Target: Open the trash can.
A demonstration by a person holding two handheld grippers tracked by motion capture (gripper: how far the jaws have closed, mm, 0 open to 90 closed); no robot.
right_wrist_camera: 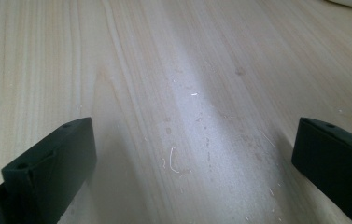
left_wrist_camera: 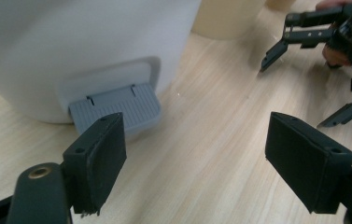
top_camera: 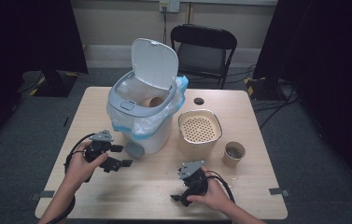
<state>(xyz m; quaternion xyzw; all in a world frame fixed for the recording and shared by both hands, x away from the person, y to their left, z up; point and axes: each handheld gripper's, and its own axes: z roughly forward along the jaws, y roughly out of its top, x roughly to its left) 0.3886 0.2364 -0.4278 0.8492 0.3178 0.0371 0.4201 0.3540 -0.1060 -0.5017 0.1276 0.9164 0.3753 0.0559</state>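
The left gripper (top_camera: 117, 157) is down low by the front of the white pedal bin (top_camera: 142, 105), its fingers spread wide with nothing between them. In the left gripper view the bin's grey foot pedal (left_wrist_camera: 117, 109) sits just past the tip of the left finger (left_wrist_camera: 100, 158), close to it, though I cannot tell whether the two touch; the other finger (left_wrist_camera: 306, 161) stands well off to the side over bare wood. The bin's white wall rises right behind the pedal, filling the space ahead of the fingers. From the high view the bin's lid (top_camera: 154, 63) stands tipped up, a plastic liner (top_camera: 134, 123) spills over the rim, and a brown paper cup (top_camera: 155, 101) lies inside, all above and beyond the left fingers. The right gripper (top_camera: 183, 189) rests near the front edge of the table (top_camera: 94, 196), its fingers also apart and empty, with only wood grain and a few small specks between and ahead of them. Beyond the right fingers stand a beige container with a perforated insert (top_camera: 200, 130) and, beside it, a small paper cup (top_camera: 234, 154). The right gripper also appears off past the left gripper's far finger in the left gripper view.
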